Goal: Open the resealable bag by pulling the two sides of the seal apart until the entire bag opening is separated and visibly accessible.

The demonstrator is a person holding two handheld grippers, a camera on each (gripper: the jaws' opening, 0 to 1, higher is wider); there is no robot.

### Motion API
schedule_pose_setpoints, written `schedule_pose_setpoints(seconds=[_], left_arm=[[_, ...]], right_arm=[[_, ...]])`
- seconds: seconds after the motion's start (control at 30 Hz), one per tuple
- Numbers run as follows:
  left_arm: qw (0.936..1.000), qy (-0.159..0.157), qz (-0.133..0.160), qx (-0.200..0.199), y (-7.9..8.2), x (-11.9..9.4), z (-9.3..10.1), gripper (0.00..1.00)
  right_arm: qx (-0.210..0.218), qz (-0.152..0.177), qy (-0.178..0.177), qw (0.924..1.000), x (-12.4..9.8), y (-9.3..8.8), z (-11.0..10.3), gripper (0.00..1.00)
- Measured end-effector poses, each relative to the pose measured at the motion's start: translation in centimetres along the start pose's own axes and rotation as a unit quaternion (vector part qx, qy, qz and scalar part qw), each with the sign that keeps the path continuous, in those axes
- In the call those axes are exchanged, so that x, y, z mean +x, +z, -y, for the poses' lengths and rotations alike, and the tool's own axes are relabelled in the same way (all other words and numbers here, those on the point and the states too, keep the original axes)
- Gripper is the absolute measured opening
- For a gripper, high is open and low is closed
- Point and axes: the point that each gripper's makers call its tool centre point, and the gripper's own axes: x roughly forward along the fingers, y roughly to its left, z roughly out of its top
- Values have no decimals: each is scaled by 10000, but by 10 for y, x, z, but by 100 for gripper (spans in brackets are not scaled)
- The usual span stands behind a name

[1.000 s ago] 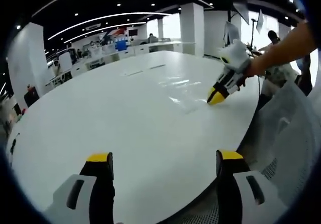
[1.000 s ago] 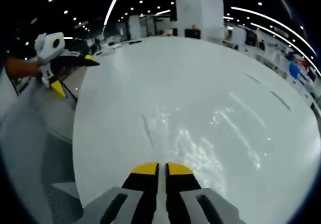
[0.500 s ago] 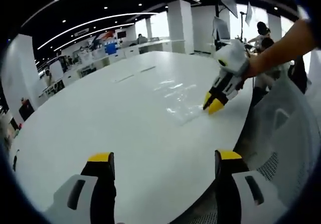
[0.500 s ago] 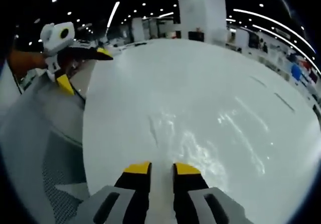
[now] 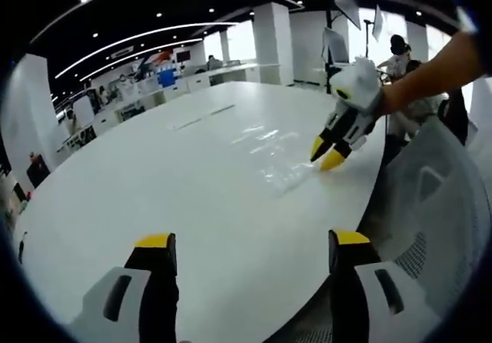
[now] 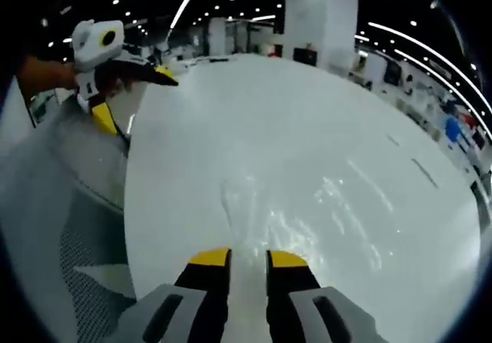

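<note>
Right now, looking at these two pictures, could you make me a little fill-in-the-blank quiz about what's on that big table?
1. The clear resealable bag lies flat on a large table whose colour is ____.
2. The tips of the fingers on both grippers are coloured ____.
3. The right gripper is open, with its tips just above the ____.
4. The left gripper is wide open and holds ____.

Missing words: white; yellow; bag; nothing
</note>
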Motion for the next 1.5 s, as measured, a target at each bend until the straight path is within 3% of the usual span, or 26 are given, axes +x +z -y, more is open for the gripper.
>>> schedule_pose_setpoints(seconds=[0.17, 0.27, 0.7, 1.13, 1.4, 1.43, 1.47, 1.5], left_arm=[[10000, 12, 33, 15, 4, 1, -1, 80], [10000, 28, 51, 21, 6, 2, -3, 80], [10000, -15, -1, 28, 3, 5, 1, 79], [10000, -43, -51, 72, 5, 10, 0, 77], [9999, -79, -23, 92, 12, 16, 1, 77], [9999, -97, -26, 108, 13, 17, 2, 77], [9998, -119, -39, 143, 13, 19, 3, 77], [9998, -135, -44, 155, 13, 20, 3, 77]], right_arm=[[-52, -112, 143, 9998, -14, -16, 4, 17], [-344, -271, 290, 9986, -20, -30, -1, 18], [-648, -702, 359, 9948, -17, -56, 0, 18], [-945, -793, 532, 9909, -17, -56, 4, 2], [-864, -732, 624, 9916, -17, -55, 5, 0], [-1093, -587, 597, 9905, -18, -50, 6, 0], [-1035, -765, 552, 9901, -20, -56, 7, 0], [-1108, -718, 624, 9893, -19, -55, 4, 0]])
